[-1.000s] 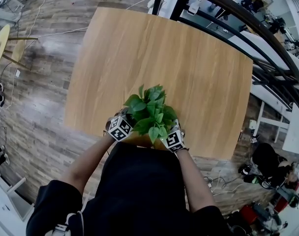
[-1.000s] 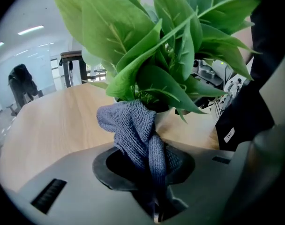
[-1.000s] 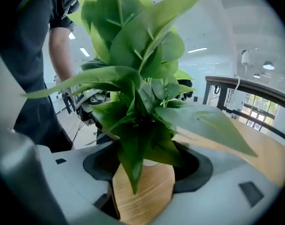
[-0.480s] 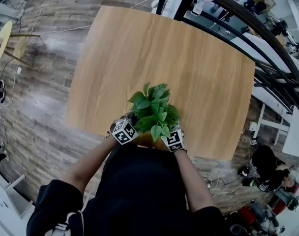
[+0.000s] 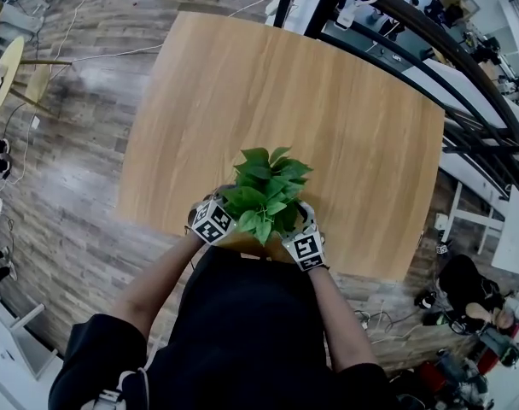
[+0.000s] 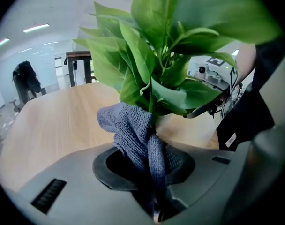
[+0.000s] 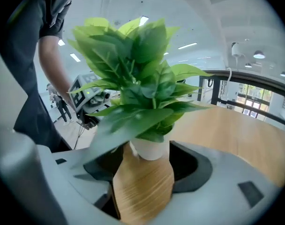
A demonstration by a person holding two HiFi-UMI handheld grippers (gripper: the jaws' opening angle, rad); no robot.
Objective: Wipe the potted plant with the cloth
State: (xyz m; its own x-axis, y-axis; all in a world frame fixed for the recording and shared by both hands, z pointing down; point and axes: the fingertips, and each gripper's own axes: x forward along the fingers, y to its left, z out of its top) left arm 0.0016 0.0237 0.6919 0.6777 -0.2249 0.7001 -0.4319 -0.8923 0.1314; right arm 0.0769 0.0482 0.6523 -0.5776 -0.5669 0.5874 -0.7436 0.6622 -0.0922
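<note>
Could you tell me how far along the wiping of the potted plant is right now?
Done: the left claw is shut on the cloth, and the right claw is shut on the pot. In hand: the cloth is bunched against the lower leaves. Left: the upper leaves, which the cloth does not touch. Whether any leaf is already clean cannot be told.

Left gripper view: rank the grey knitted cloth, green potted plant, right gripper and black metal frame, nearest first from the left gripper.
1. Grey knitted cloth, pinched in its jaws.
2. Green potted plant, just ahead.
3. Right gripper, behind the plant, right.
4. Black metal frame, beyond the wooden table, left.
</note>
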